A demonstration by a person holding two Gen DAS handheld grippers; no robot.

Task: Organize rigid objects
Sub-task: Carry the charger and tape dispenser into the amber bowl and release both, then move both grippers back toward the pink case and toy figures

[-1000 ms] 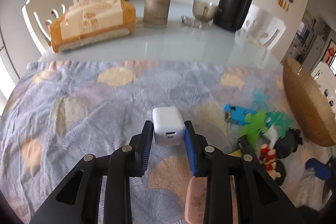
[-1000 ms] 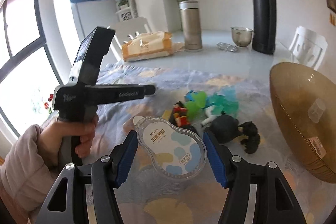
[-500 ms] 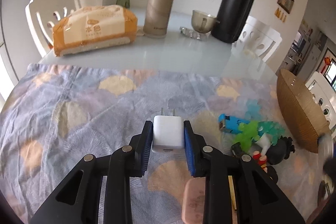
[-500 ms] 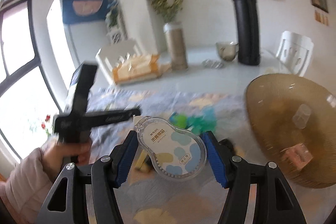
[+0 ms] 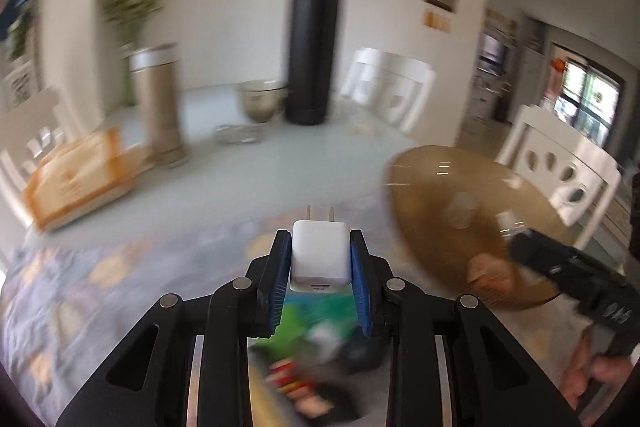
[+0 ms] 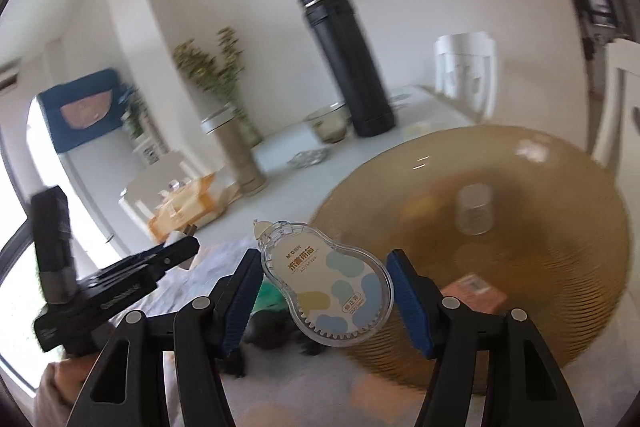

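Both loads are up in the air beside the amber bowl (image 6: pixel 560 227): the left gripper (image 5: pixel 320 259) is clamped on the white charger (image 5: pixel 319 255), prongs forward, short of the bowl's near rim; the right gripper (image 6: pixel 324 291) pinches the correction tape (image 6: pixel 332 287) at its widest part, right at that rim. The risk: the rounded tape shell could twist out, or the two grippers could collide over the bowl. Its wide mouth leaves room, though a clear cup (image 6: pixel 474 211) and orange box (image 6: pixel 476 291) already sit inside.

The charger (image 5: pixel 319 254) is plain white. The correction tape (image 6: pixel 328 290) is clear, with blue and yellow clouds. The bowl (image 6: pixel 532 239) is amber.
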